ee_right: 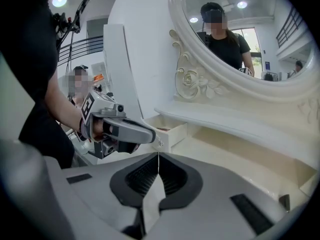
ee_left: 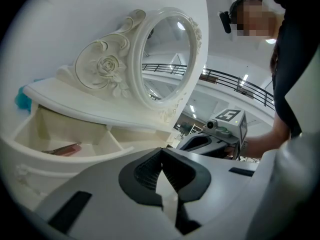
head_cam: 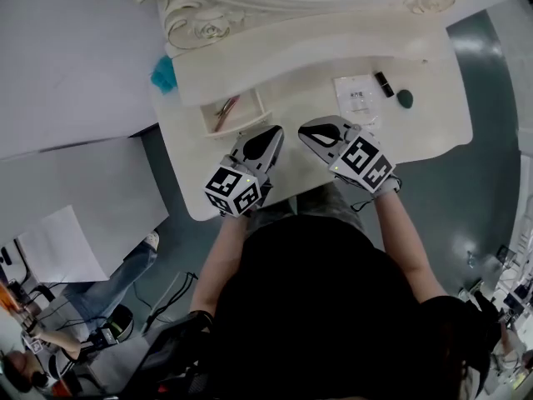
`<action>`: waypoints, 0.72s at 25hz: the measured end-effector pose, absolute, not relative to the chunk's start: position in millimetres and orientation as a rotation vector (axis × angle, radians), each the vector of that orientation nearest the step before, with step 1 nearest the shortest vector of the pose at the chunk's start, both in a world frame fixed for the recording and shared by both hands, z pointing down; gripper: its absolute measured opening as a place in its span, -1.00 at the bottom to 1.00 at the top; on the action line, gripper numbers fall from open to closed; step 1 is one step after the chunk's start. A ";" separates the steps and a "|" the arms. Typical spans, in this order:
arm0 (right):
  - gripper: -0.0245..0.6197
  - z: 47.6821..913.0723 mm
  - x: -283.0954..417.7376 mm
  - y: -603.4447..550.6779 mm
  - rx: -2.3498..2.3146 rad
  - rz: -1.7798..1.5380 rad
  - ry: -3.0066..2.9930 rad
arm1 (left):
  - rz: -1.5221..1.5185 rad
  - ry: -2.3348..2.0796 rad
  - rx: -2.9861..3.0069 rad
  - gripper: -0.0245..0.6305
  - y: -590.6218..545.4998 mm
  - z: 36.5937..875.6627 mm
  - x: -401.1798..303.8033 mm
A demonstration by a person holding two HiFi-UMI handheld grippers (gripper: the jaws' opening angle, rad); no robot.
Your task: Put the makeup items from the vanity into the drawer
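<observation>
The vanity's small drawer (head_cam: 250,117) stands open at the left of the cream tabletop, and a pink-red makeup stick (head_cam: 226,109) lies in it. The same stick (ee_left: 63,149) shows in the left gripper view. At the back right of the top lie a white packet (head_cam: 356,95), a small black tube (head_cam: 384,83) and a teal sponge (head_cam: 405,98). My left gripper (head_cam: 271,134) hovers just in front of the drawer, shut and empty. My right gripper (head_cam: 311,128) is beside it over the middle of the top, also shut with nothing in it.
An ornate oval mirror (ee_left: 167,59) rises behind a raised shelf (head_cam: 308,52) at the back. A teal cloth (head_cam: 163,74) sits off the vanity's left end. White boards (head_cam: 67,182) lean at the left, and a seated person's legs (head_cam: 117,277) are at the lower left.
</observation>
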State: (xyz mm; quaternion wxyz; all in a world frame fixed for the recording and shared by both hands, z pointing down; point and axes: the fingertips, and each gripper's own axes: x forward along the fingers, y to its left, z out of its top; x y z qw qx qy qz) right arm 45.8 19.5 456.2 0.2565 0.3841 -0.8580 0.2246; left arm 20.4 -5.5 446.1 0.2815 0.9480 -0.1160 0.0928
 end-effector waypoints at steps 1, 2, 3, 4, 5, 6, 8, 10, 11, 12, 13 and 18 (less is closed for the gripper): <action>-0.85 456.8 49.8 21.8 1.061 0.617 -2.324 | 0.249 -0.299 2.537 -0.89 -3.5 446.5 24.4; -0.85 458.0 54.6 24.2 1.086 0.628 -2.317 | 0.250 -0.285 2.535 -0.89 -1.3 447.1 28.7; -0.85 459.8 60.4 26.6 1.117 0.640 -2.305 | 0.253 -0.271 2.534 -0.89 1.0 448.0 33.1; -0.85 462.1 67.0 29.3 1.155 0.654 -2.288 | 0.256 -0.256 2.534 -0.89 3.5 449.2 37.5; -0.85 464.6 74.4 32.5 1.196 0.670 -2.267 | 0.262 -0.241 2.533 -0.89 6.1 450.6 41.9; -0.85 467.0 82.1 36.5 1.241 0.686 -2.244 | 0.269 -0.227 2.532 -0.89 8.9 451.9 46.2; -0.85 472.0 97.8 47.0 1.325 0.719 -2.196 | 0.285 -0.198 2.527 -0.89 14.7 454.4 54.9; -0.84 479.0 112.7 59.7 1.389 0.765 -2.148 | 0.299 -0.170 2.523 -0.89 19.9 457.1 63.7; -0.84 482.9 120.0 66.1 1.421 0.802 -2.129 | 0.305 -0.157 2.522 -0.89 22.4 458.4 68.0; -0.84 486.5 127.3 72.6 1.462 0.850 -2.113 | 0.311 -0.145 2.520 -0.89 25.2 459.5 72.1; -0.84 489.6 134.4 79.4 1.508 0.906 -2.099 | 0.316 -0.133 2.519 -0.89 28.3 460.3 76.0; -0.58 505.0 163.2 107.4 1.632 0.927 -1.943 | 0.340 -0.083 2.518 -0.89 39.9 463.4 92.9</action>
